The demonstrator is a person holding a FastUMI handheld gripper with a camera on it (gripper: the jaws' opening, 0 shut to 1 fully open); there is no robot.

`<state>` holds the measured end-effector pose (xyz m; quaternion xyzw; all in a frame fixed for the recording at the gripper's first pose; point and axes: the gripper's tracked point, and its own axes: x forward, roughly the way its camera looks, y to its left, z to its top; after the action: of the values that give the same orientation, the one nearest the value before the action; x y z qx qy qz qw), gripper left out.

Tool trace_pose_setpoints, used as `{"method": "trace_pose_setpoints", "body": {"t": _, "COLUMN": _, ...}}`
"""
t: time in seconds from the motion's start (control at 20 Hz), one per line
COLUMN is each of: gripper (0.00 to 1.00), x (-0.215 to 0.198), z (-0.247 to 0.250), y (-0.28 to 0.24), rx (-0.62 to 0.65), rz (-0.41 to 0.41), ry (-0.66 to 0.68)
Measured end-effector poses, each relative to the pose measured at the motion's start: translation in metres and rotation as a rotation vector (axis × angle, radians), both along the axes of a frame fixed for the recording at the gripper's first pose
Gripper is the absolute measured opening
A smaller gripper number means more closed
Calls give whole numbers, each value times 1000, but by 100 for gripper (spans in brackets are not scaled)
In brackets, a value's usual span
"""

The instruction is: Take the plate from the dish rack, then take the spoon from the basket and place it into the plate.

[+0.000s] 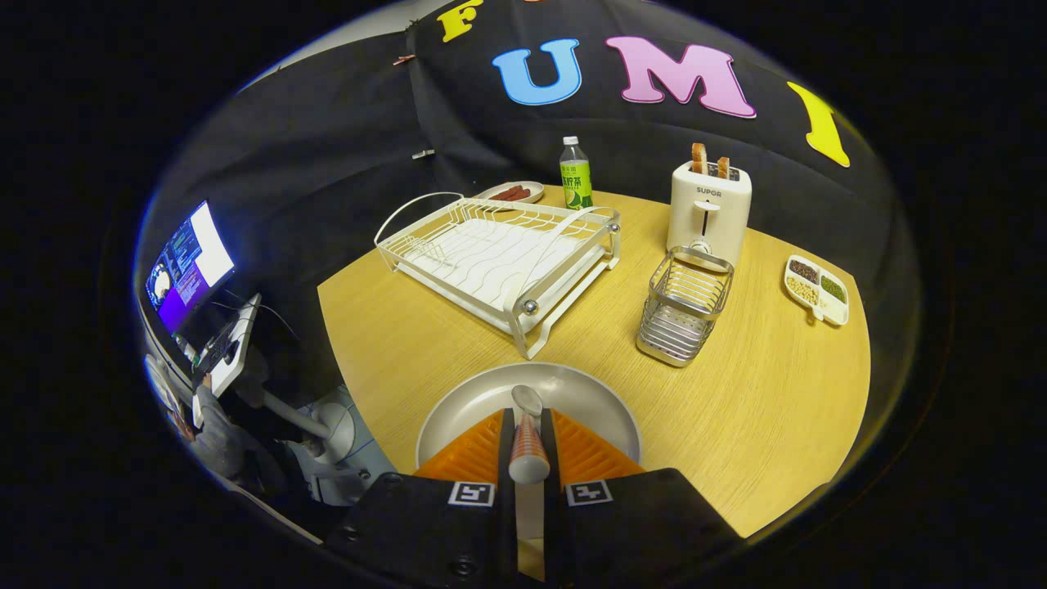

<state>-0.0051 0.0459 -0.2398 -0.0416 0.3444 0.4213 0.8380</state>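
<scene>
Low in the frame, the gripper (528, 425) clamps its ridged orange fingers (466, 458) on the spoon (528, 438): striped handle pinched, shiny metal bowl poking out over the round, smooth grey plate (597, 397). Upper centre sits the white wire rack (499, 254); right of it, the steel slatted basket (685, 307), on the wood-grain table (777, 409).

Hand-held gripper (528, 425) clamps the spoon (527, 433) above the plate (597, 393).
</scene>
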Motion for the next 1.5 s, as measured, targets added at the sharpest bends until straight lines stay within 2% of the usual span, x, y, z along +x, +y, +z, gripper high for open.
{"method": "trace_pose_setpoints", "body": {"t": 0.1, "gripper": 19, "x": 3, "z": 0, "y": -1, "rx": -2, "rz": -12, "ry": -4}}
{"method": "trace_pose_setpoints", "body": {"t": 0.15, "gripper": 23, "x": 4, "z": 4, "y": 1, "rx": 17, "rz": -18, "ry": 1}}
{"method": "trace_pose_setpoints", "body": {"t": 0.2, "gripper": 32, "x": 6, "z": 8, "y": 4, "rx": 38, "rz": -33, "ry": 8}}
{"method": "trace_pose_setpoints", "body": {"t": 0.35, "gripper": 98, "x": 23, "z": 30, "y": -1, "rx": 77, "rz": -109, "ry": -23}}
{"method": "trace_pose_setpoints", "body": {"t": 0.6, "gripper": 98, "x": 47, "z": 76, "y": -17, "rx": 116, "rz": -273, "ry": -86}}
{"method": "trace_pose_setpoints", "body": {"t": 1.0, "gripper": 98, "x": 74, "z": 201, "y": -57, "rx": 206, "rz": -609, "ry": -293}}
{"method": "trace_pose_setpoints", "body": {"t": 1.3, "gripper": 98, "x": 63, "z": 270, "y": -95, "rx": 220, "rz": -810, "ry": -465}}
{"method": "trace_pose_setpoints", "body": {"t": 1.5, "gripper": 98, "x": 34, "z": 297, "y": -114, "rx": 208, "rz": -915, "ry": -555}}
